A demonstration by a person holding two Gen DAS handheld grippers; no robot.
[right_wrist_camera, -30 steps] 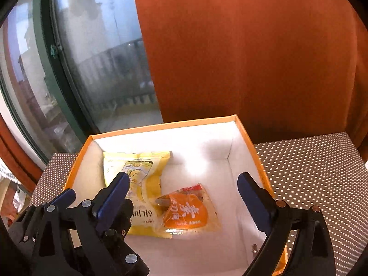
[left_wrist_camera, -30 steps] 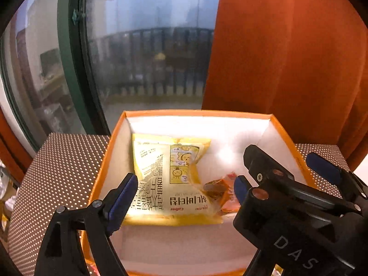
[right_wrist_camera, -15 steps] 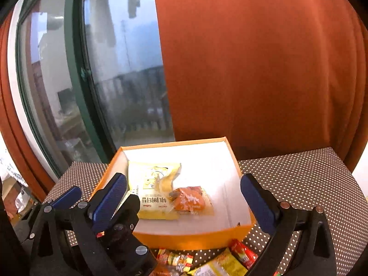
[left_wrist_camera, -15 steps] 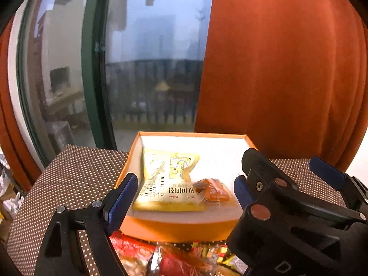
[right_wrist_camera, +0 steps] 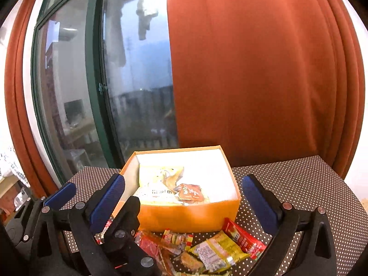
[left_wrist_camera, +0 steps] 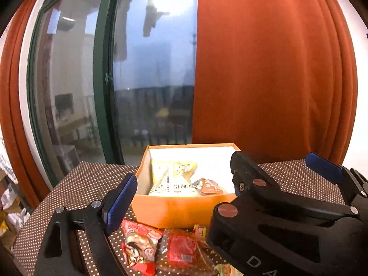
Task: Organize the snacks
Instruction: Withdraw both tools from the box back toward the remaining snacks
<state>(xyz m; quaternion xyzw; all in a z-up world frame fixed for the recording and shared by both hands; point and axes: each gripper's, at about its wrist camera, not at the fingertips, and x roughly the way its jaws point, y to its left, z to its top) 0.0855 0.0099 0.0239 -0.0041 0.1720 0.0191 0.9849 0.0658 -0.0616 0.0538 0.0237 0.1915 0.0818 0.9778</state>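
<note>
An orange box (left_wrist_camera: pixel 179 211) with a white inside stands on the dotted table. In it lie a yellow packet (left_wrist_camera: pixel 172 179) and a small orange packet (left_wrist_camera: pixel 207 186). Loose snacks lie in front of the box: red packets (left_wrist_camera: pixel 140 241) and, in the right wrist view, a yellow packet (right_wrist_camera: pixel 218 250) and a red sachet (right_wrist_camera: pixel 243 237). My left gripper (left_wrist_camera: pixel 178 195) is open and empty, short of the box. My right gripper (right_wrist_camera: pixel 182 197) hangs close beside it, its jaws opening with nothing between them. Its black finger (left_wrist_camera: pixel 253 179) hides part of the box.
The brown dotted tablecloth (left_wrist_camera: pixel 87 184) spreads left and right of the box (right_wrist_camera: pixel 184 216). Behind the table are a green-framed window (left_wrist_camera: pixel 103 92) and an orange curtain (left_wrist_camera: pixel 264 69). The table's right part (right_wrist_camera: pixel 299 179) holds nothing I can see.
Both grippers have drawn back from over the box and risen a little. The box now looks smaller and farther, and loose snacks in front of it have come into view. The right jaws widened.
</note>
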